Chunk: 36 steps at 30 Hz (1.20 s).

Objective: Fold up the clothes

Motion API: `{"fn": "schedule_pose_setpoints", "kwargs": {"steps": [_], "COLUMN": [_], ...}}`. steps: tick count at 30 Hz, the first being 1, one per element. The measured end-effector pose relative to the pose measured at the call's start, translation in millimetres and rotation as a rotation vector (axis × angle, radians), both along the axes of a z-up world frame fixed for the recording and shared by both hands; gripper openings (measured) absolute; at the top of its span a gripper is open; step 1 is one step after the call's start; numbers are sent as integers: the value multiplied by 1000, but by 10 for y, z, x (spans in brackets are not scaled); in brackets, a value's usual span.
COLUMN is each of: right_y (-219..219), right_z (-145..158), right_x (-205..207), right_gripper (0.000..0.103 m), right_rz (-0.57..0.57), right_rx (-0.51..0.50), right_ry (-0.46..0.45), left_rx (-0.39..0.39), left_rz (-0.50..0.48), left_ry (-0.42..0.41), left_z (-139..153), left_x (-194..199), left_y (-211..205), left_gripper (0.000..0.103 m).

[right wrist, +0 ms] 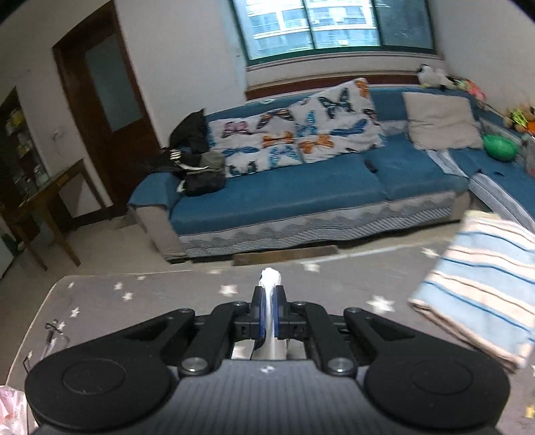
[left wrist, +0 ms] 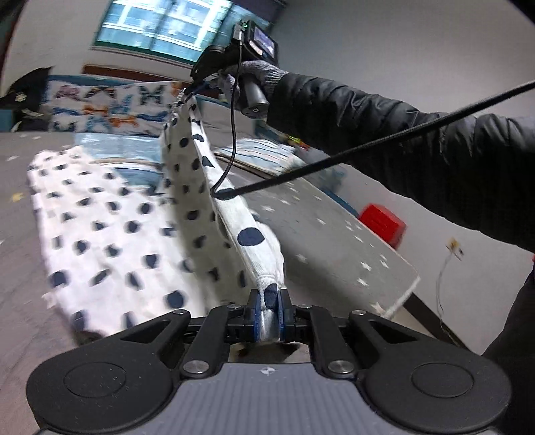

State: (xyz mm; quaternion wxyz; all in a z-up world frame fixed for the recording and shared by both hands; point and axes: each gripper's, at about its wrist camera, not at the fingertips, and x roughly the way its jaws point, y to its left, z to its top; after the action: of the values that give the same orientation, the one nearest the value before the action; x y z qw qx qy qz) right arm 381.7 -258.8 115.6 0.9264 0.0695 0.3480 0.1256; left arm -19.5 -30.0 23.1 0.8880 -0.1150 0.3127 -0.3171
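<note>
Nearest in the left wrist view, the left hand-held gripper is clamped on one hem corner of the white garment with dark blue dots; the blue pads press the cloth from both sides. From this corner the hem rises as a taut, lifted edge toward the far right hand-held gripper, carried by a gloved hand in a black sleeve. The remaining garment hangs from this edge and spreads to the left across the grey star-patterned tabletop. A black cable crosses above the cloth. A red box sits on the floor to the right, beyond the tabletop edge.

In the right wrist view, the right hand-held gripper is likewise clamped on a bunched white fold of the same garment, which protrudes beyond the fingertips. To the right, a folded blue-and-beige striped cloth lies on the tabletop. Farther away stands a blue sofa with butterfly-print cushions, a grey cushion and a green ball. A window occupies the far wall; a brown door is at far left. No legible brand, label or writing is visible.
</note>
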Motion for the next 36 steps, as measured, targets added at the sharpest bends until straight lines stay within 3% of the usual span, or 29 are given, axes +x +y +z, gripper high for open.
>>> {"fn": "schedule_pose_setpoints", "kwargs": {"steps": [11,18,24,33,36], "right_y": [1720,2431,2609,2346,2135], "right_z": [-458,-828,-875,-275,-64], "right_x": [15,-221,-366,-539,-652], "right_gripper": [4,4,11,12,17], "right_rz": [171,285,367,405,404], "right_rx": [-13,-62,-29,-95,-139], "right_ry": [82,139,184,82,54], "left_rx": [-74,-107,-116,-108,-118], "left_rz": [205,247,225,216,233], "left_ry": [88,124,118,98,111], "left_z": [-145,-210,-152,-104,-152], "left_x": [-239,-385,-478,-512,-494], "left_y": [639,783,702,662,698], "left_gripper": [10,10,10,10,10]}}
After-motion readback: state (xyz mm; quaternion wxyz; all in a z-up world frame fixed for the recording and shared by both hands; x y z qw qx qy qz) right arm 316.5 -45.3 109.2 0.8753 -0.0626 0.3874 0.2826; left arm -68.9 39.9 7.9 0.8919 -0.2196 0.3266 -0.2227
